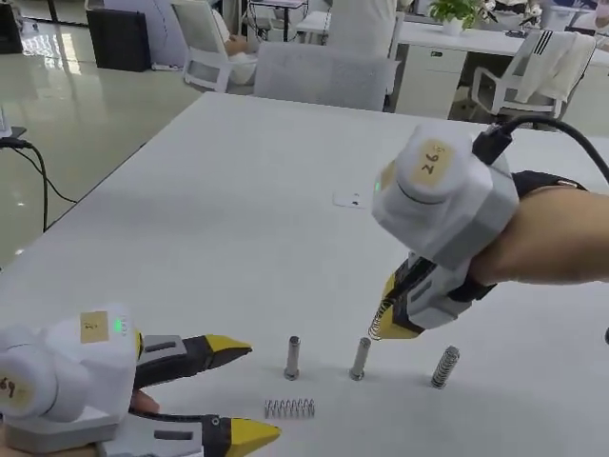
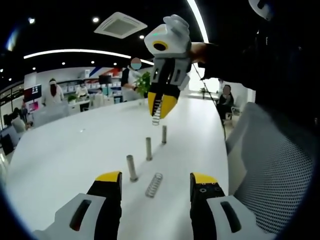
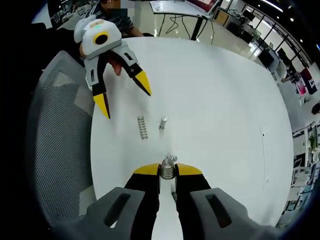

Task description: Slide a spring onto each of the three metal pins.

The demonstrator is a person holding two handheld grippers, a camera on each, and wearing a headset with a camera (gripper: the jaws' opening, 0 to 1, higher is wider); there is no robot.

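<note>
Your right gripper (image 1: 392,328) has its fingers (image 3: 146,171) pinched narrow on the held spring (image 1: 379,322), which hangs tilted just above the top of the middle pin (image 1: 360,359) and a touch to its right. In the left gripper view a gap shows between the coil's lower end and the pin. In the right gripper view the coil's end pokes up between the yellow tips.

To the left of the middle pin the left pin (image 1: 292,357) stands bare and upright on the white desk (image 1: 238,219). To the right of the middle pin an upright coil, the fitted spring (image 1: 444,367), stands in line with the pins (it appears to sit over the third pin, though the pin itself is hard to make out).

The loose spring (image 1: 289,407) lies flat on the desk, nearer you than the middle pin and to its left. Your left gripper (image 1: 249,390) sits low, well left of the middle pin, its fingers (image 1: 228,346) spread wide and pointing toward the loose spring.
</note>
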